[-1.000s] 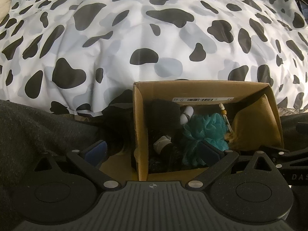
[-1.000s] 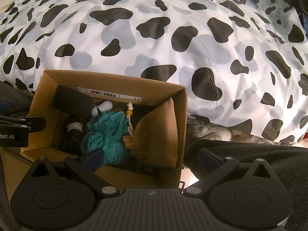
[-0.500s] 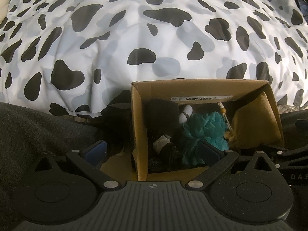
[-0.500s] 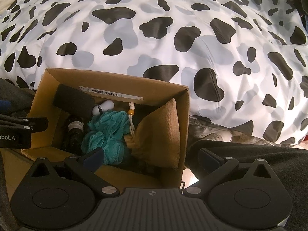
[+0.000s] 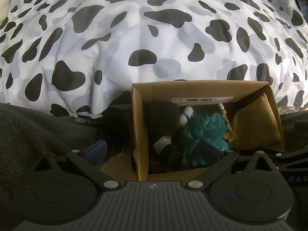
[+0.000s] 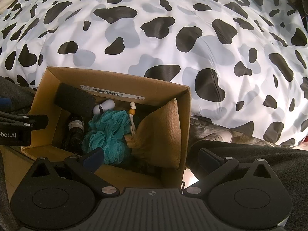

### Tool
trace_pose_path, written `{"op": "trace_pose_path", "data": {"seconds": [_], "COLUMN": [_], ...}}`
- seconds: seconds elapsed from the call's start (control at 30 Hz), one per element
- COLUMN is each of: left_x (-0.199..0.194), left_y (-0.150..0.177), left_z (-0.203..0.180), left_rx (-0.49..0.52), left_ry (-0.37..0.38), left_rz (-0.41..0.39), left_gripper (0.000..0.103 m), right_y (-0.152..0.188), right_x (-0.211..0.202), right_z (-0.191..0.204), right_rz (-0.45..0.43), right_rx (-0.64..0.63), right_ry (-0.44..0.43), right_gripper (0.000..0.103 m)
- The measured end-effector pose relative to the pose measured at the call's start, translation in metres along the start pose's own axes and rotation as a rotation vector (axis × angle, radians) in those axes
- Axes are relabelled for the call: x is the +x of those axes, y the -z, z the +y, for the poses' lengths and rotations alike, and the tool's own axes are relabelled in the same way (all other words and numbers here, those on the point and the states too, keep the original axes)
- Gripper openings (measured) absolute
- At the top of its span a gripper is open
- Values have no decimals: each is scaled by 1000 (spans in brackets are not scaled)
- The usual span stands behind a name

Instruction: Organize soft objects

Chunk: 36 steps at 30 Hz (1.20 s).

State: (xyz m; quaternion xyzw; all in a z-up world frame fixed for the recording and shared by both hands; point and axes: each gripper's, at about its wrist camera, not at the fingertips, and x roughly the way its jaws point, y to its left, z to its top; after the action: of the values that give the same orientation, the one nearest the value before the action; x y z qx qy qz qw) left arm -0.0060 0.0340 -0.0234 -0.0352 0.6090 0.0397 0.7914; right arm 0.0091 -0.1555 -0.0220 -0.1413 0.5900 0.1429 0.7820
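A cardboard box (image 5: 138,127) stands at the edge of the bed. It holds a teal mesh loofah (image 5: 207,132), a black foam block (image 5: 163,113), a small white capsule (image 5: 185,114), a tan cushion (image 5: 254,127) and a dark bottle (image 5: 163,146) with a white band. My left gripper (image 5: 152,151) is open and straddles the box's left wall. My right gripper (image 6: 152,156) is open too, astride the right wall of the box (image 6: 184,127), with one pad by the loofah (image 6: 107,132) and the cushion (image 6: 161,132) between the fingers.
A cow-print duvet (image 5: 146,38) fills the space beyond the box. Dark grey fabric (image 5: 38,130) lies left of the box, and more (image 6: 259,154) lies to its right. The left gripper's body (image 6: 19,123) shows at the right wrist view's left edge.
Both views have drifted only slightly. The box and its contents have not moved, and both grippers stay open.
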Motion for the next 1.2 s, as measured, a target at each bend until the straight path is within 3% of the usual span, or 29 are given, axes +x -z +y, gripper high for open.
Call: {"op": "trace_pose_path", "data": {"seconds": [1.2], "left_x": [-1], "left_y": [1], "left_z": [-4], "left_rx": [41], "left_ry": [-20], "left_rz": [-7], "left_gripper": [103], "right_y": [0], "right_x": [0], "right_z": [2], "right_rz": [1], "right_rx": [-3], "right_ry": [1], "right_gripper": [103]}}
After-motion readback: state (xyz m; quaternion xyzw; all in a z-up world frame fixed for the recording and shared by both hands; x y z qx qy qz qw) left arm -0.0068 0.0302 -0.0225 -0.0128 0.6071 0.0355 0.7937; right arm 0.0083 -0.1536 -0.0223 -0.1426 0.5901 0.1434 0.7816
